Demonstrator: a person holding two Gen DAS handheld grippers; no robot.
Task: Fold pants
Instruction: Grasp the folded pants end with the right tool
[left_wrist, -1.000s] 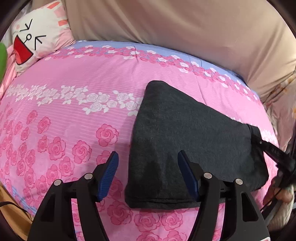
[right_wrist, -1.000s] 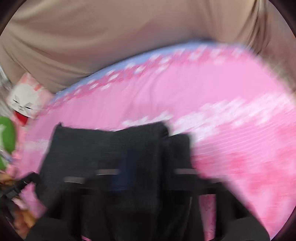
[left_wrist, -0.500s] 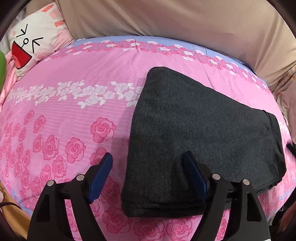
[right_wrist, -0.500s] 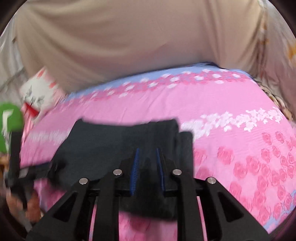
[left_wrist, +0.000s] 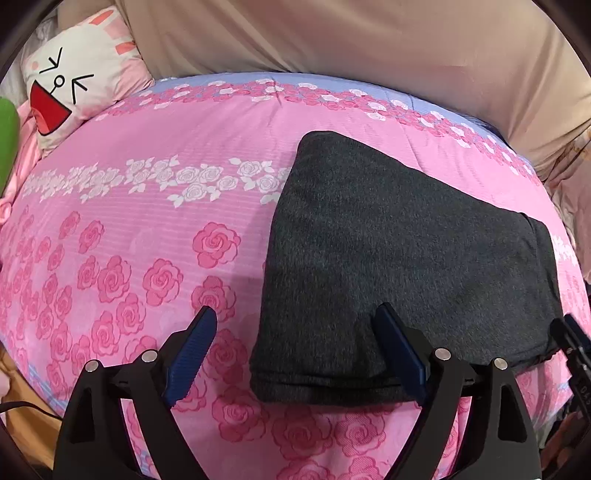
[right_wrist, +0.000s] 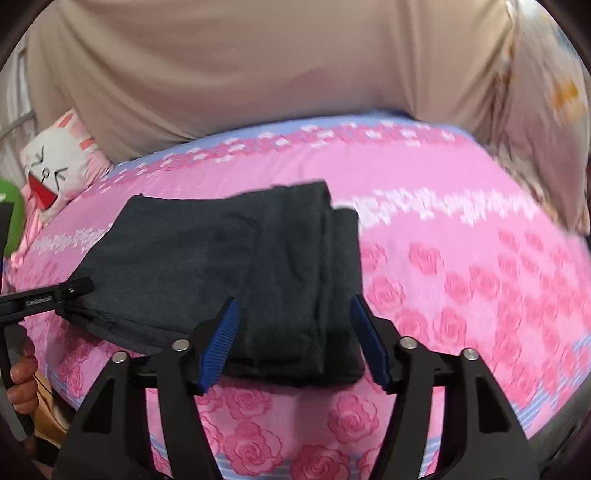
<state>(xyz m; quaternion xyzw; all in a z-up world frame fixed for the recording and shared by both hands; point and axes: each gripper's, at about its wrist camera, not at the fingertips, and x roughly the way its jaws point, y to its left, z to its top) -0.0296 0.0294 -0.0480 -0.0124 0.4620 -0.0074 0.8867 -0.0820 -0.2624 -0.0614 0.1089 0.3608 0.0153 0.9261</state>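
The dark grey pants (left_wrist: 399, 258) lie folded in a flat stack on the pink rose-print bed cover (left_wrist: 147, 206). In the left wrist view my left gripper (left_wrist: 295, 328) is open and empty, its blue pads over the near left corner of the stack. In the right wrist view the pants (right_wrist: 236, 266) show layered folds at their right end. My right gripper (right_wrist: 293, 317) is open and empty just above that end. The left gripper's black body (right_wrist: 44, 299) shows at the left edge there.
A white cartoon-face pillow (left_wrist: 74, 81) and a green object (left_wrist: 7, 140) sit at the bed's far left. A beige curtain (left_wrist: 332, 44) hangs behind the bed. Pale floral fabric (right_wrist: 546, 110) is at the right.
My right gripper has let go of the pants' end and opened, pulling back a little. My left gripper has stayed open and drawn slightly back.
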